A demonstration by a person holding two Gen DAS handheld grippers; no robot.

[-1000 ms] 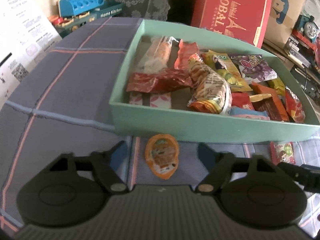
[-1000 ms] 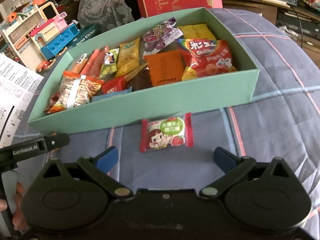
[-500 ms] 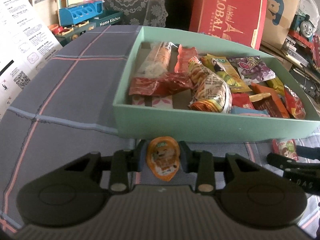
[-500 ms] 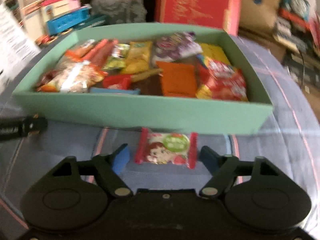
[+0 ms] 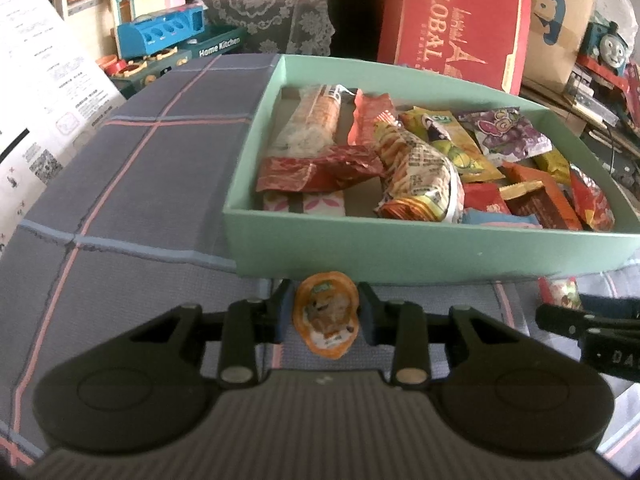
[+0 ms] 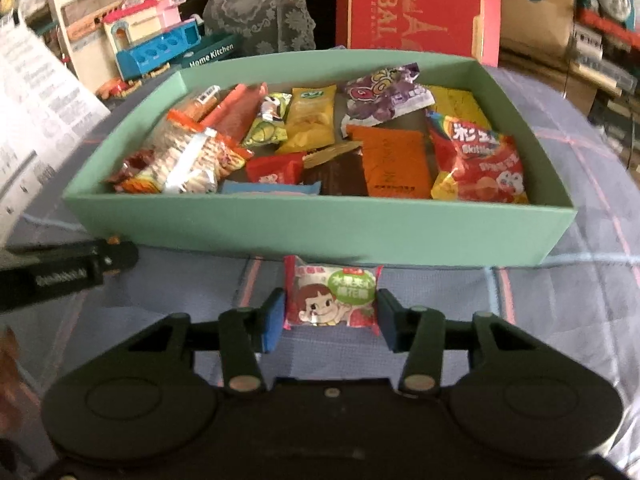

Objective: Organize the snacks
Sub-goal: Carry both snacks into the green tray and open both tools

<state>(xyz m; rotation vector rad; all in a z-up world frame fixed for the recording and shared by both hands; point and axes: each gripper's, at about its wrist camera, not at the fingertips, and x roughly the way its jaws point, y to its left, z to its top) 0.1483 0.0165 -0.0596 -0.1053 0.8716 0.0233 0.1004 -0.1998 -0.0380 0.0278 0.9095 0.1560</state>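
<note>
A green box holds several snack packets on the grey plaid cloth. My left gripper is shut on an orange jelly cup just in front of the box's near wall. My right gripper is shut on a white and red candy packet with a cartoon girl's face, also just in front of the near wall. The candy packet and the right gripper's finger show at the right of the left wrist view. The left gripper's finger shows at the left of the right wrist view.
A red gift box stands behind the green box. Toy kitchen sets sit at the back left. A printed paper sheet lies at the left. A toy train is at the back right.
Both grippers went from wide open to shut: the left on the orange jelly cup, the right on the candy packet. Both moved slightly closer to the box.
</note>
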